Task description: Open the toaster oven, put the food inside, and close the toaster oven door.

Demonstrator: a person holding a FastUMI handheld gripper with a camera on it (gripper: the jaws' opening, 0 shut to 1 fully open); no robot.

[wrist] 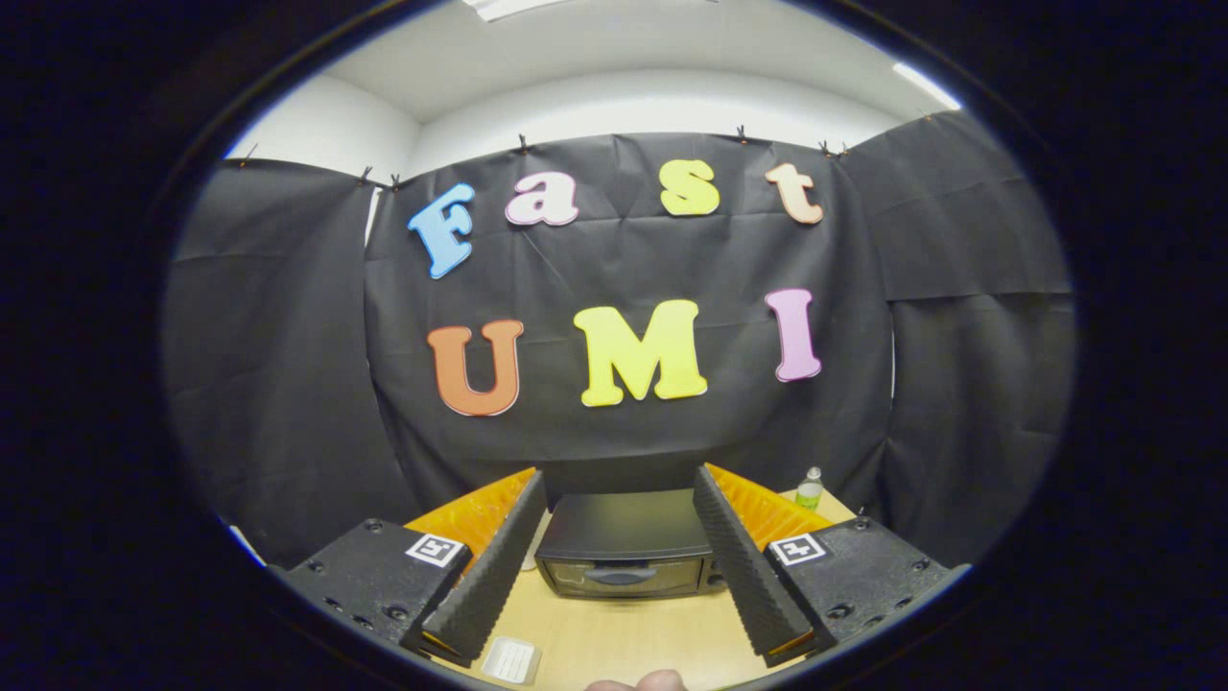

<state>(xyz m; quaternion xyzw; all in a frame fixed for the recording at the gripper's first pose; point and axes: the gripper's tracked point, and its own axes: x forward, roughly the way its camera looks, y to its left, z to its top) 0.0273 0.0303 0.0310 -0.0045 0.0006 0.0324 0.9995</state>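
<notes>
Toaster oven [624, 547] faces gripper [619, 513]; door shut; jaws spread.

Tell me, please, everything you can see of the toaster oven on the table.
The toaster oven is a dark, boxy appliance with a flat top, a glass-looking front door and a curved handle across it. The door is shut. It stands upright on the light wooden table, its back near the black cloth wall, seen ahead between the open gripper fingers. Nothing touches it except the table.
</notes>
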